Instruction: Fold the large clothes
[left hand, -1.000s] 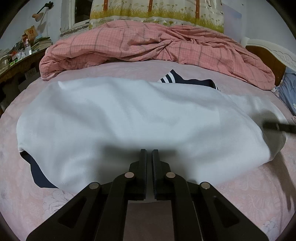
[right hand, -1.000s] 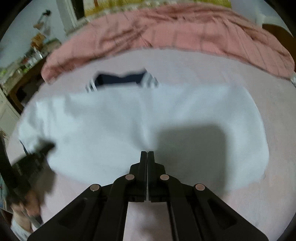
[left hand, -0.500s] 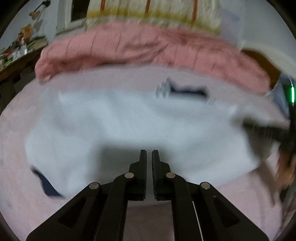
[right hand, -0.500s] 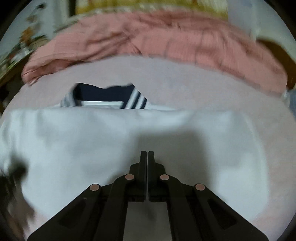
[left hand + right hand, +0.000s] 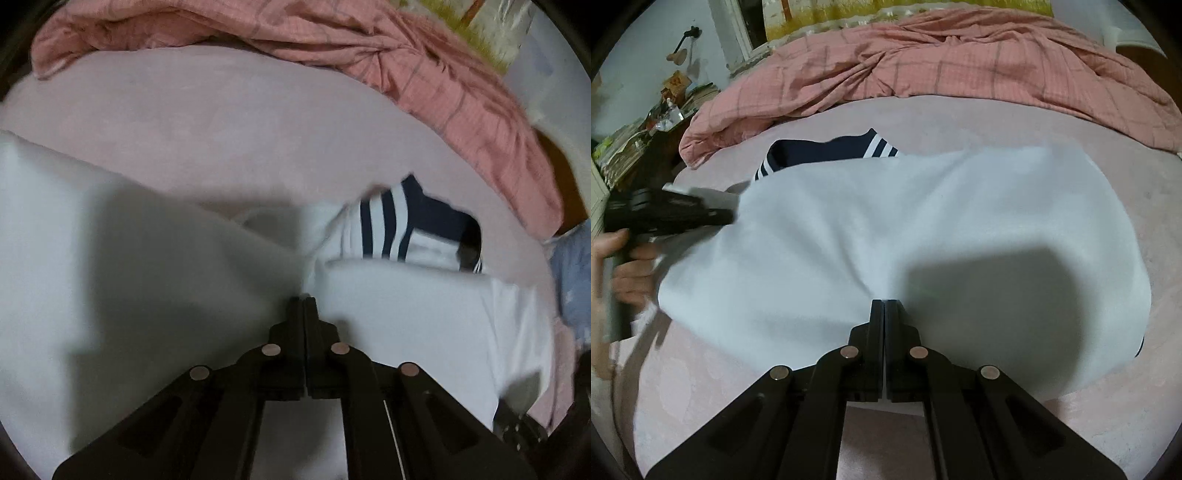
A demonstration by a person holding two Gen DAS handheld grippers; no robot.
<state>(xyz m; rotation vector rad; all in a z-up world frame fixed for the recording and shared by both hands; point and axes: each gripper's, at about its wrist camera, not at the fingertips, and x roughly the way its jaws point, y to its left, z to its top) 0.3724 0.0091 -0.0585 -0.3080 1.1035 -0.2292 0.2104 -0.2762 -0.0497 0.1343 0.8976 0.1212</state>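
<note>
Now | both jaws pinched shut on garment (image 5: 923,229): left gripper (image 5: 303,301), right gripper (image 5: 884,303) | likely dragging its fold over across bed (image 5: 960,122)

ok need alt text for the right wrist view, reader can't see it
The shut right gripper pinches a white garment spread on a pink bed; its navy striped collar peeks out behind, and the left gripper grips its left edge.

Garment (image 5: 923,221) lies flat on bed sheet (image 5: 960,114), directly ahead of right gripper (image 5: 884,302), tips on its near part. Collar (image 5: 831,147) at far edge. Quilt (image 5: 960,62) bunched behind. Left gripper (image 5: 731,210) at garment's left edge.
</note>
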